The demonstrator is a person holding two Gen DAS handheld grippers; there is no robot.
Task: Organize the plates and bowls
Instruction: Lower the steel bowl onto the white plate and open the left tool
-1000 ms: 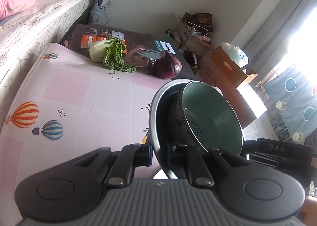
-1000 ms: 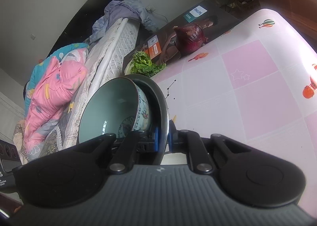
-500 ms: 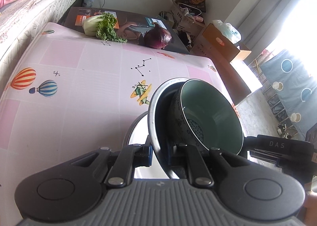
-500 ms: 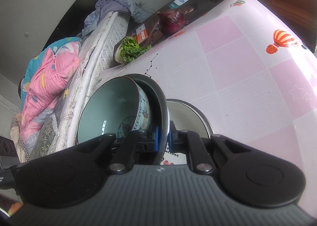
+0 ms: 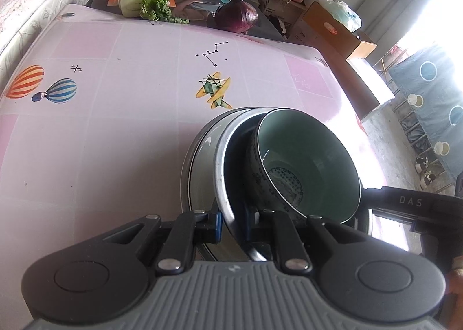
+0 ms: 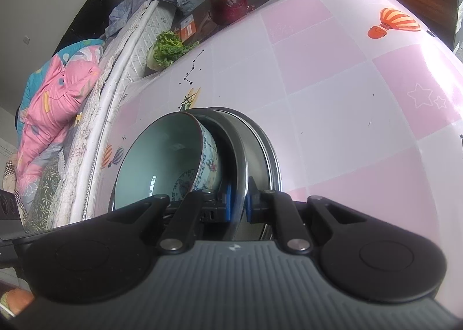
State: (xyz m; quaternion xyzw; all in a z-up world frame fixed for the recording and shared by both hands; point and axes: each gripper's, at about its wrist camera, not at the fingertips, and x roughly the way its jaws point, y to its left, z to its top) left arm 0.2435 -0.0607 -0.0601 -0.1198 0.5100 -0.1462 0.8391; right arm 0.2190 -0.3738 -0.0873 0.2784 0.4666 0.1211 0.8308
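A steel bowl (image 5: pixel 224 173) with a teal patterned ceramic bowl (image 5: pixel 306 162) nested inside is held tilted between both grippers. My left gripper (image 5: pixel 233 223) is shut on the steel rim at one side. My right gripper (image 6: pixel 237 205) is shut on the opposite rim (image 6: pixel 242 162), and its black body (image 5: pixel 405 202) shows at the right of the left wrist view. The ceramic bowl (image 6: pixel 162 162) leans against the steel wall. Just beneath sits a wider steel plate (image 5: pixel 196 156), also (image 6: pixel 273 165), on the pink tablecloth (image 5: pixel 115 127). Whether the held bowl touches it I cannot tell.
A leafy cabbage (image 5: pixel 147 3) and a red cabbage (image 5: pixel 237 16) lie on a dark box (image 5: pixel 191 3) at the table's far edge. A mattress (image 6: pixel 127 49) with pink bedding (image 6: pixel 52 98) runs along one side. Cardboard boxes (image 5: pixel 327 20) stand beyond the far corner.
Both grippers have come down and nearer the table with the nested bowls. The wider steel plate has come into view and now lies right under them.
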